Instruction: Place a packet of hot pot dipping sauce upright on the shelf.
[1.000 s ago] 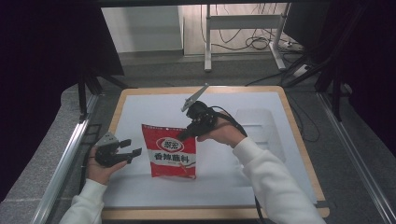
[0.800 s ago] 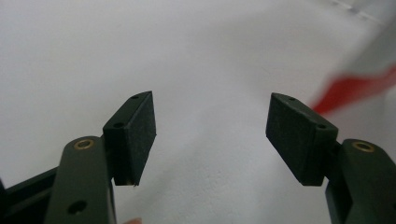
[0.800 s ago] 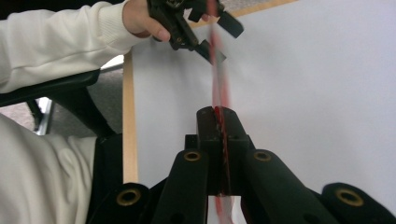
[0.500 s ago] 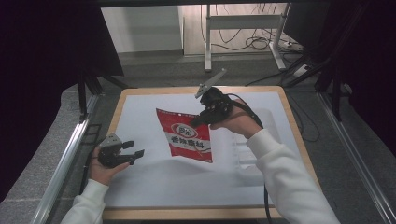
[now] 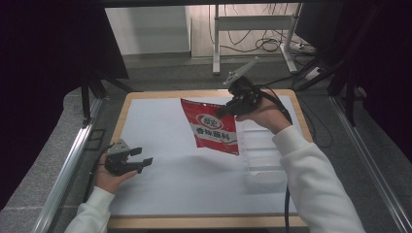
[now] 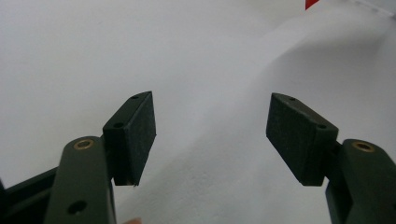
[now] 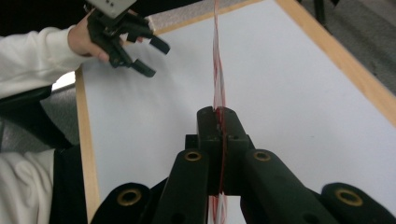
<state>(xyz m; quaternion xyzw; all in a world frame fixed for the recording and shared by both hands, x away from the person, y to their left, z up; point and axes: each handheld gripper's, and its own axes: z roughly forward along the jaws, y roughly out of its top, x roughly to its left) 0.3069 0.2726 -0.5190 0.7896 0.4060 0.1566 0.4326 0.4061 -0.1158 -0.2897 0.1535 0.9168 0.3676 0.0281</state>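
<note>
A red snack packet (image 5: 211,130) with a white oval label hangs in the air above the white mat (image 5: 160,121), tilted. My right gripper (image 5: 221,110) is shut on its upper right edge. In the right gripper view the packet (image 7: 218,70) stands edge-on, clamped between the closed jaws of the right gripper (image 7: 219,116). My left gripper (image 5: 145,158) rests low at the mat's front left, open with nothing between its pads (image 6: 135,130). A red corner of the packet (image 6: 312,3) peeks in at the top of the left gripper view. The left gripper (image 7: 154,58) also shows far off in the right gripper view.
A clear plastic tray (image 5: 262,160) lies on the right side of the mat, below and right of the hanging packet. A wooden table border (image 5: 204,221) frames the mat. Metal rails (image 5: 63,174) run along both sides.
The right gripper has lifted the packet off the mat and carried it farther away and to the right. The left gripper stayed open and slid slightly toward the front left.
</note>
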